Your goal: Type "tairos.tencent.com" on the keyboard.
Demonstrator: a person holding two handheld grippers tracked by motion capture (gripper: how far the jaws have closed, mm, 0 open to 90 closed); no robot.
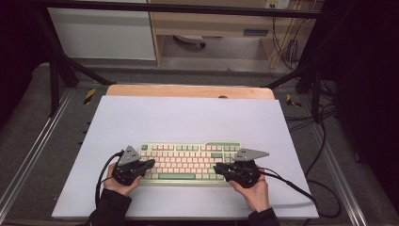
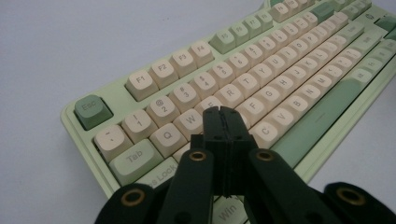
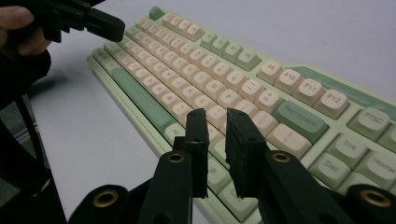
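Apparently typing: keyboard lies low centre on the desk; left hand-held gripper clenched empty over its keys, right hand-held gripper nearly clenched, empty; next, press a key squarely

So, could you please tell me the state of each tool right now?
Left tool: shut, empty, over the keyboard.
Right tool: slightly open, nothing between its jaws.
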